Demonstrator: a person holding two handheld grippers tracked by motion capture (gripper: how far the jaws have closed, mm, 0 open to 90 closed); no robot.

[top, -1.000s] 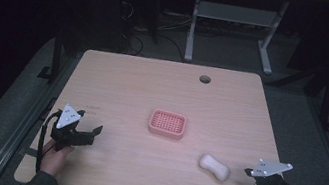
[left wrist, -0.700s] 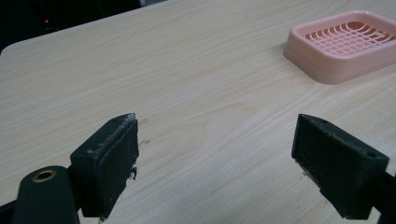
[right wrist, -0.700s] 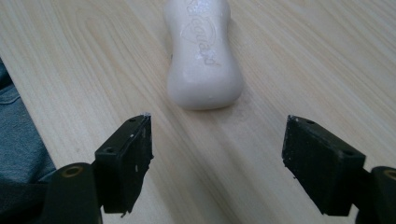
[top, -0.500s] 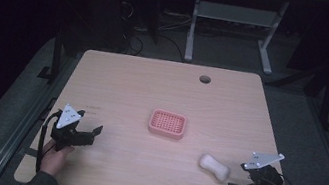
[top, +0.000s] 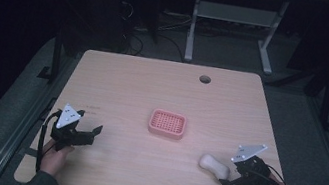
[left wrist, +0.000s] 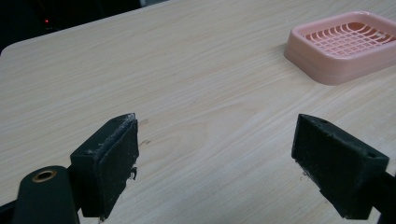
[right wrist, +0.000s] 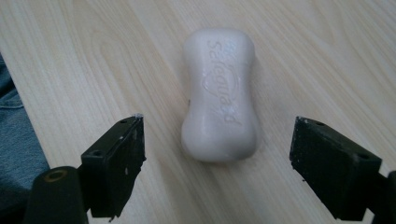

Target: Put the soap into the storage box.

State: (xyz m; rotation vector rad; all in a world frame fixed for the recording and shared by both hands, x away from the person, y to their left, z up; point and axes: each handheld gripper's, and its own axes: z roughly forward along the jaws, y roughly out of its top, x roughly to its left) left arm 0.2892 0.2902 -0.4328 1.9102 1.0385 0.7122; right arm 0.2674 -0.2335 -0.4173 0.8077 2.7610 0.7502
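Observation:
A white bar of soap lies flat on the wooden table near the front right. My right gripper is open just right of it, its jaws wide apart with the soap's near end lying just ahead of the gap between them. A pink slotted soap dish sits in the middle of the table, nothing in it. My left gripper rests open at the front left, pointing toward the dish, with bare wood between its jaws.
A round cable hole is near the table's far edge. Beyond it stands a white table frame on dark floor. Blue trouser cloth shows past the table's front edge in the right gripper view.
My right gripper has moved left toward the soap, until its tips stand right beside the bar. The left gripper, the soap and the dish have stayed put.

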